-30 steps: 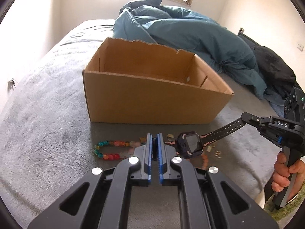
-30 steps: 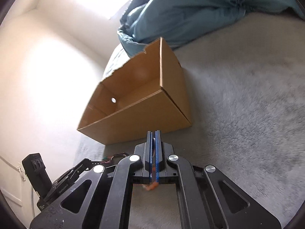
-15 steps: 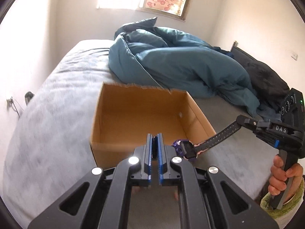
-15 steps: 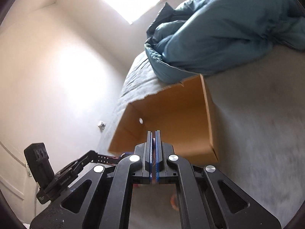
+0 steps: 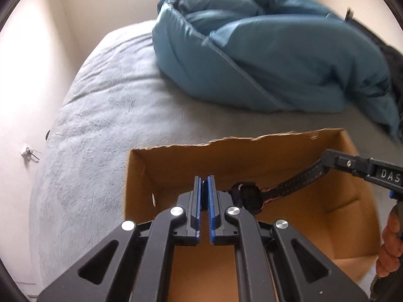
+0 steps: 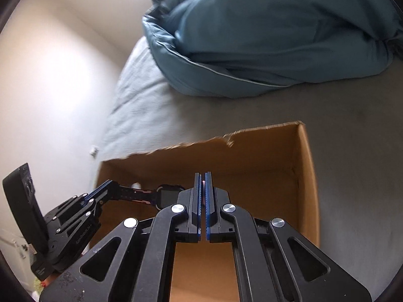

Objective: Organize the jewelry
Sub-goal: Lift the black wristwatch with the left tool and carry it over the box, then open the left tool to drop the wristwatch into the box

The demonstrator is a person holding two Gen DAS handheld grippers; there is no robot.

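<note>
A dark watch [image 5: 248,197] with a perforated black strap [image 5: 297,182] hangs stretched between my two grippers over the open cardboard box [image 5: 226,161]. My left gripper [image 5: 204,179] is shut on one strap end, with a dark sliver showing between its blue pads. My right gripper [image 5: 327,159] comes in from the right and is shut on the other strap end. In the right wrist view the watch [image 6: 168,197] hangs left of my right gripper [image 6: 202,176], and a pink strap edge shows between its pads. My left gripper [image 6: 110,186] clamps the far end over the box [image 6: 264,156].
The box stands on a grey fleece blanket [image 5: 108,115] that covers the bed. A bunched blue duvet [image 5: 264,58] lies behind it. A pale wall [image 5: 30,63] runs along the left edge of the bed. A hand [image 5: 390,239] grips the right gripper's handle.
Both grippers lifted the watch off the blanket beside the bead bracelet and carried it forward. It now hangs over the inside of the box. The bracelet has left the view.
</note>
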